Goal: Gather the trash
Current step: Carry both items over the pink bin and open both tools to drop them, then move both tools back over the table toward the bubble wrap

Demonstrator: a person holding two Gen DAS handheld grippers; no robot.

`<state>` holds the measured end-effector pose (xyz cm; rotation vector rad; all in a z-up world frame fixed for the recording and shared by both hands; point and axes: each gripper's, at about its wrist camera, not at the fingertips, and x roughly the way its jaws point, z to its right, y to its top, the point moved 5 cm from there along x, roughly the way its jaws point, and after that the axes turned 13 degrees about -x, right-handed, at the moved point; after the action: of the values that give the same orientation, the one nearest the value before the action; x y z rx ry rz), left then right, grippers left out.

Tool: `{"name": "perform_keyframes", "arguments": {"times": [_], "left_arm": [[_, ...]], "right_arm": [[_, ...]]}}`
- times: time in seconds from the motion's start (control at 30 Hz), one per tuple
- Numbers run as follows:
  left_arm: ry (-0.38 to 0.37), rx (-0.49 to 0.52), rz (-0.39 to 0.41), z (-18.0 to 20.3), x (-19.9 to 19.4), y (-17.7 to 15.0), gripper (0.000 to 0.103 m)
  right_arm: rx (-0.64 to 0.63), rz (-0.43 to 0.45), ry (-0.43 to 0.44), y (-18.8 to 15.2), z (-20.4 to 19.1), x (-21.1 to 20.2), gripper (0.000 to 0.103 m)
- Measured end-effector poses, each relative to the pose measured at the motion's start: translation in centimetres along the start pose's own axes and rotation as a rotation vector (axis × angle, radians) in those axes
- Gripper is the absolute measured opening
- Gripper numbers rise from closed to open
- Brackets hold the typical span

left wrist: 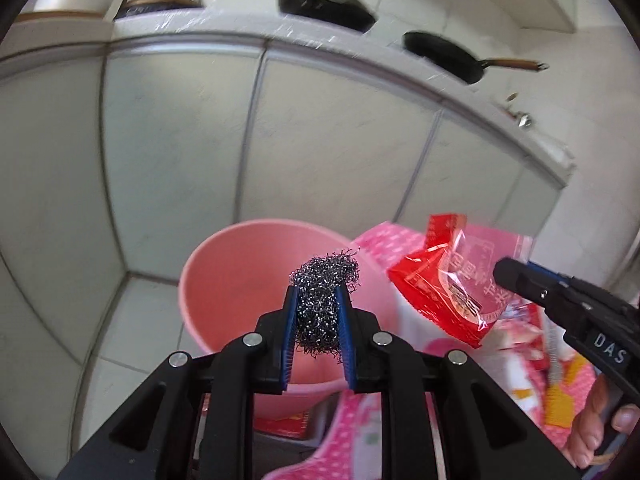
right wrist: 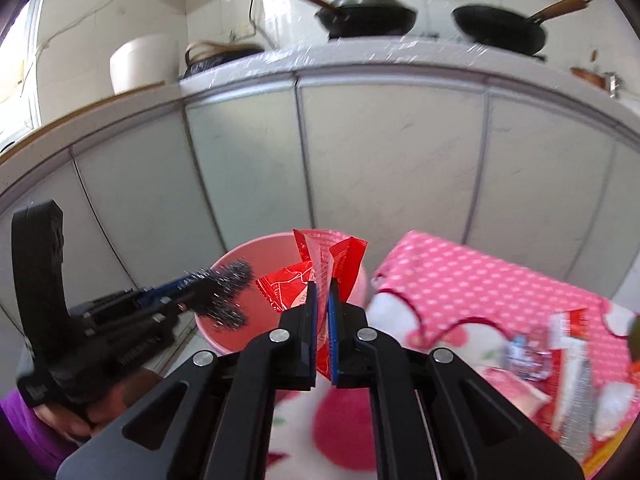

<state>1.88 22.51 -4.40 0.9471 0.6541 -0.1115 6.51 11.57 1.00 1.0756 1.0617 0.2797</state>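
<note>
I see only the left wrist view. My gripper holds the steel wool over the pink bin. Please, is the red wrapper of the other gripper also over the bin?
Observer: In the right wrist view, the red wrapper stands in front of the pink bin's opening, pinched in the right gripper.
Operator: Is more trash left on the table?
Observer: Yes, several packets lie on the pink tablecloth.
Operator: And my steel wool?
Observer: The steel wool hangs over the bin's left rim, in the left gripper.

Both grippers' (left wrist: pixel 318 300) (right wrist: pixel 322 296) jaws clamped, loaded
</note>
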Motion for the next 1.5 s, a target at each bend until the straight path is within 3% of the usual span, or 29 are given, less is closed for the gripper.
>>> {"name": "perform_keyframes", "arguments": {"times": [0.3,0.53,0.7,0.8,1.07,1.27,1.33,1.5], "left_arm": [[0.066,-0.059,-0.092,-3.7,4.2,-1.1,0.019],[0.089,-0.082,-0.112,-4.7,5.2,-1.5,0.026],[0.095,-0.125,-0.119,-5.7,5.2,-1.3,0.032],[0.081,-0.134,-0.104,-5.6,4.6,-1.3,0.039],[0.028,-0.187,-0.091,-4.4,2.7,-0.1,0.04],[-0.011,-0.137,-0.061,-2.0,0.3,0.1,0.04],[-0.033,-0.126,-0.055,-0.9,-0.6,0.0,0.04],[-0.07,-0.094,-0.046,1.7,-2.1,-0.6,0.04]], "right_arm": [[0.028,-0.125,0.053,-0.7,-1.7,7.8,0.005],[0.043,-0.16,0.062,-1.9,-1.6,9.3,0.006],[0.06,-0.177,0.084,-2.0,-1.5,9.7,0.027],[0.056,-0.168,0.08,-1.8,-1.4,9.4,0.029],[0.066,-0.119,0.063,-1.4,-0.7,6.5,0.029],[0.082,-0.086,0.032,-2.0,0.2,3.2,0.031],[0.085,-0.074,0.022,-2.1,0.5,2.1,0.039],[0.056,-0.044,-0.025,-3.0,1.2,-1.1,0.041]]}}
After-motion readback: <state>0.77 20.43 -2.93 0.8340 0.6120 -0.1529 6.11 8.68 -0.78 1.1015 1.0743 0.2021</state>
